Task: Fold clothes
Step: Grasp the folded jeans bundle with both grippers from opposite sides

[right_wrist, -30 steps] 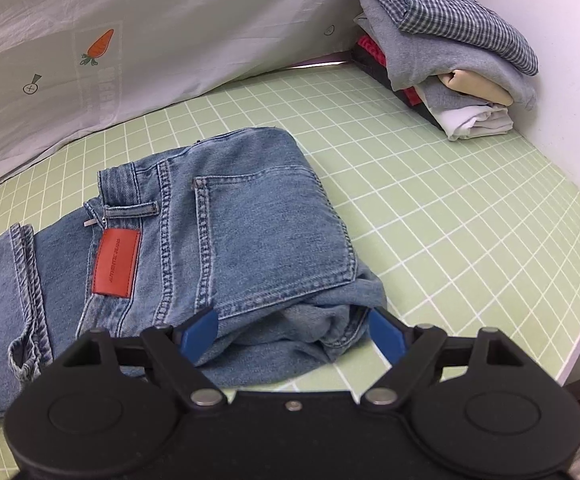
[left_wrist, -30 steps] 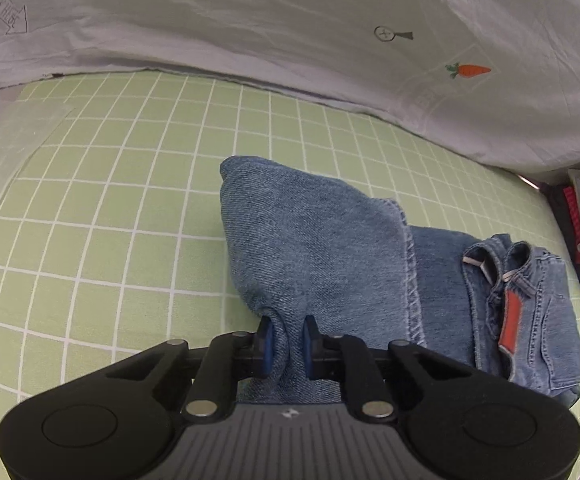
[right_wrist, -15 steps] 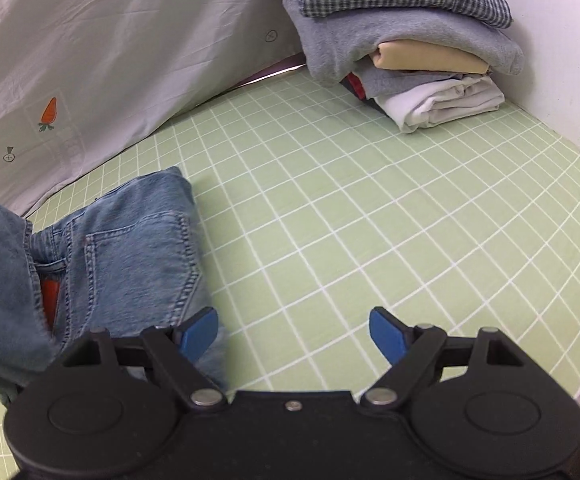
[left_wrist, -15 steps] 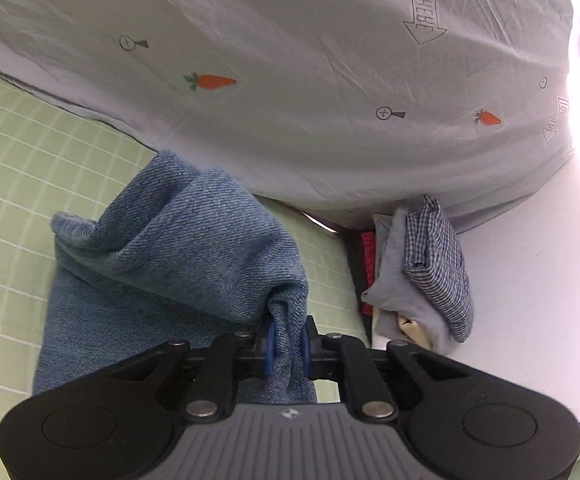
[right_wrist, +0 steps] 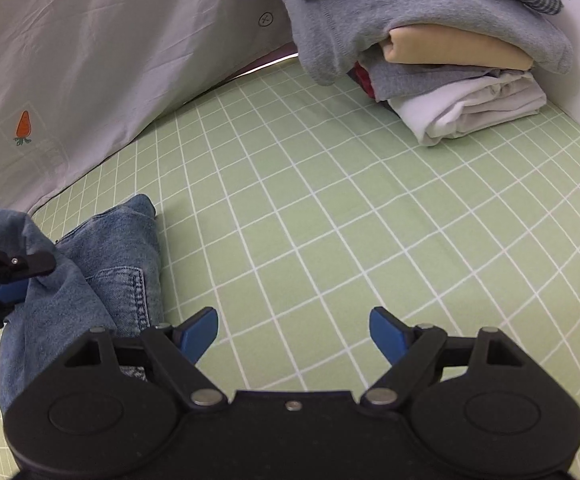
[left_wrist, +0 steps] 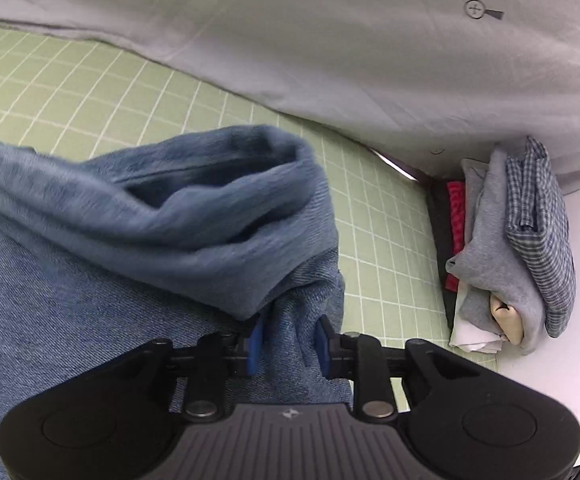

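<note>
Blue jeans [left_wrist: 90,280] lie folded on the green grid mat [left_wrist: 90,92]. My left gripper [left_wrist: 286,340] is shut on a fold of the jeans' denim, with the folded layer bunched over the lower part. In the right wrist view the jeans [right_wrist: 118,264] lie at the lower left, and the left gripper [right_wrist: 2,280] shows there at the left edge, pinching the cloth. My right gripper [right_wrist: 293,332] is open and empty, above the bare mat [right_wrist: 349,220] to the right of the jeans.
A stack of folded clothes [right_wrist: 429,40] with a checked shirt on top sits at the far right by the white wall; it also shows in the left wrist view [left_wrist: 509,248]. A grey sheet with carrot prints [left_wrist: 369,40] hangs along the back.
My left gripper has carried the jeans' folded end rightward over the waist part and lowered it; its jaws stand a little wider. My right gripper has moved right, off the jeans.
</note>
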`<state>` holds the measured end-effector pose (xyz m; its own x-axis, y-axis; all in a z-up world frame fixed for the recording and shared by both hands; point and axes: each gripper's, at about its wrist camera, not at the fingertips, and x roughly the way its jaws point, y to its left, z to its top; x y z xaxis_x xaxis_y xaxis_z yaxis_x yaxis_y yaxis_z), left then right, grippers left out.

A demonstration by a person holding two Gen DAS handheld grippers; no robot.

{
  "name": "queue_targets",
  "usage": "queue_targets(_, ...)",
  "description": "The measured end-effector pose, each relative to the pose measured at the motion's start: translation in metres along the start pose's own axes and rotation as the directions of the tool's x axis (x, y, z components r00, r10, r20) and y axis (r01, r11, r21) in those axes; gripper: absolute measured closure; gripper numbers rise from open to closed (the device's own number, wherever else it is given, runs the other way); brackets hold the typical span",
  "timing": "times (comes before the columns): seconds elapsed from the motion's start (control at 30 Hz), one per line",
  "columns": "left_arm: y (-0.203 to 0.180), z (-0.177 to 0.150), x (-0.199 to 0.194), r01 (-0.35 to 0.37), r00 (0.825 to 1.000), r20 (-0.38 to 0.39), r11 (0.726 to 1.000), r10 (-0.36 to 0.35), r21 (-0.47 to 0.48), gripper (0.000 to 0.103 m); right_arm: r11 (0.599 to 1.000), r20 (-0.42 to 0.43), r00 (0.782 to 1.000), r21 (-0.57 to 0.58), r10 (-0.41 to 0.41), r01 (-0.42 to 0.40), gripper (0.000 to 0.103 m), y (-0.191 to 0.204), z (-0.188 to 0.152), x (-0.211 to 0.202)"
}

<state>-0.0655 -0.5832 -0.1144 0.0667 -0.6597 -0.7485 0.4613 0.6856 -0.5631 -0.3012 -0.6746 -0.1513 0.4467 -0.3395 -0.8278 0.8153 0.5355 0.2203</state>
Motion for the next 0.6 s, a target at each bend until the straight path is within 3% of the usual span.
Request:
queue_targets(0.07,0.002,-0.001,-0.007,0.01,1.0,0.012,1.0,-0.01,-0.006,0.056,1.0,0.002,1.0,-0.013,0.008,-0.008,0.019,0.005,0.004,0.001)
queue_targets(0.13,0.001,-0.002,-0.018,0.019,0.999,0.037,1.0,-0.019,0.003,0.023,0.999,0.016,1.0,-0.036,0.013,-0.012,0.019,0.011,0.006,-0.001)
queue_targets(0.27,0.002,-0.006,-0.063,0.001,0.99,0.143,0.999,-0.008,0.05,0.018,0.995,0.057,0.997,-0.086,0.045,-0.04,0.019,0.03,0.009,-0.008)
queue_targets(0.37,0.013,-0.012,-0.089,-0.092,0.974,0.21,0.995,0.08,0.047,0.016,0.985,0.08,0.99,-0.134,0.118,-0.107,0.017,0.054,0.012,-0.014)
queue_targets(0.47,0.038,-0.017,-0.098,-0.204,0.958,0.209,0.979,0.198,0.01,0.015,0.959,0.097,0.974,-0.222,0.204,-0.179,0.012,0.088,0.012,-0.013)
queue_targets(0.6,0.08,-0.022,-0.104,-0.292,0.944,0.135,0.952,0.302,-0.087,0.015,0.92,0.063,0.958,-0.304,0.279,-0.248,0.008,0.132,0.009,0.005)
